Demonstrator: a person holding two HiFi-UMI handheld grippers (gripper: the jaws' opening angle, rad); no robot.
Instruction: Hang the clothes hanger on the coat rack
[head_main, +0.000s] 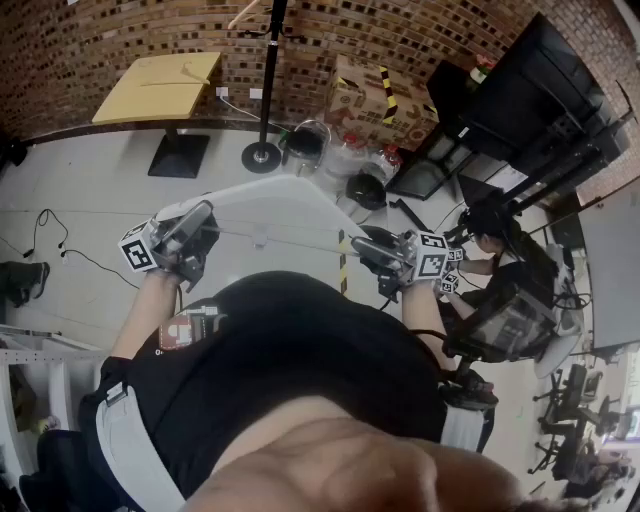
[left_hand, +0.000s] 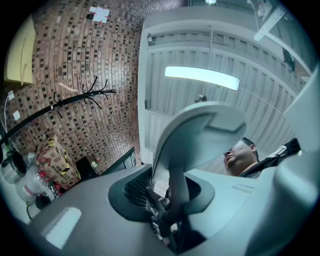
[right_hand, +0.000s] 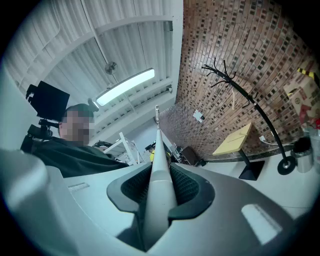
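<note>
A white plastic clothes hanger (head_main: 285, 205) spans the space in front of the person's chest, held by both ends. My left gripper (head_main: 190, 240) is shut on its left arm, whose broad curved end (left_hand: 200, 132) fills the left gripper view between the jaws. My right gripper (head_main: 392, 258) is shut on the right arm (right_hand: 159, 170), which runs edge-on up the right gripper view. The black coat rack (head_main: 270, 70) stands ahead against the brick wall on a round base (head_main: 262, 155). Its branched top (left_hand: 95, 91) (right_hand: 225, 75) shows well apart from the hanger.
A yellow table (head_main: 160, 85) on a black foot stands left of the rack. Cardboard boxes (head_main: 375, 95), clear jugs (head_main: 305, 145) and a black stand (head_main: 520, 100) crowd its right side. A seated person (head_main: 495, 250) is at the right. Cables (head_main: 60, 245) lie on the floor.
</note>
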